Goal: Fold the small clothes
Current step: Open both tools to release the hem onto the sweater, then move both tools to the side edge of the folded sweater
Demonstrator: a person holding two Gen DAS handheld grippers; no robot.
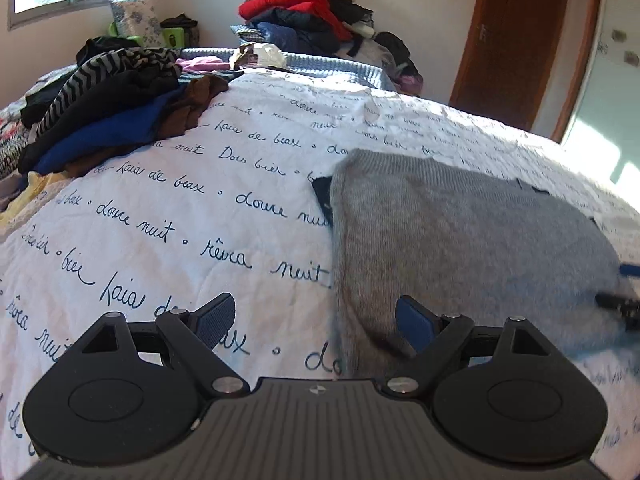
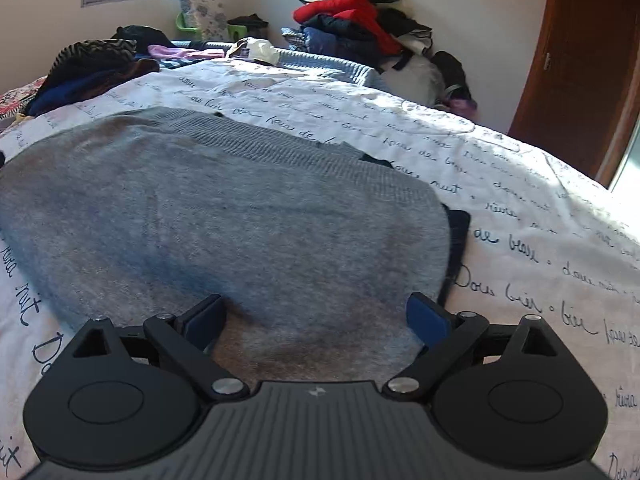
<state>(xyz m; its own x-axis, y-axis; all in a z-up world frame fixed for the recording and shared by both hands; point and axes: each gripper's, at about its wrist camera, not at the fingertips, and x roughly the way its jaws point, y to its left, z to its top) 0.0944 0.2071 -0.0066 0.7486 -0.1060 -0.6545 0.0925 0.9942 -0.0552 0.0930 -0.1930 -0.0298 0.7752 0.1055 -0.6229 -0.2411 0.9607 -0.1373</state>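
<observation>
bed point(image 1: 224, 184): white cover printed with blue handwriting, filling both views.
grey sweater point(image 2: 224, 216): lying flat on the bed, folded over a dark garment point(image 2: 458, 236) that peeks out at its 3 o'clock edge.
left gripper point(image 1: 316, 322): jaws spread wide, nothing between them, at the sweater's 9 o'clock edge.
right gripper point(image 2: 316, 318): jaws spread wide over the sweater's near hem, pads not pressing it.
clothes pile point(image 1: 104, 104): dark, striped and blue pieces at 10 o'clock on the bed.
far heap point(image 2: 360, 20): red and dark clothes against the wall at 12 o'clock.
</observation>
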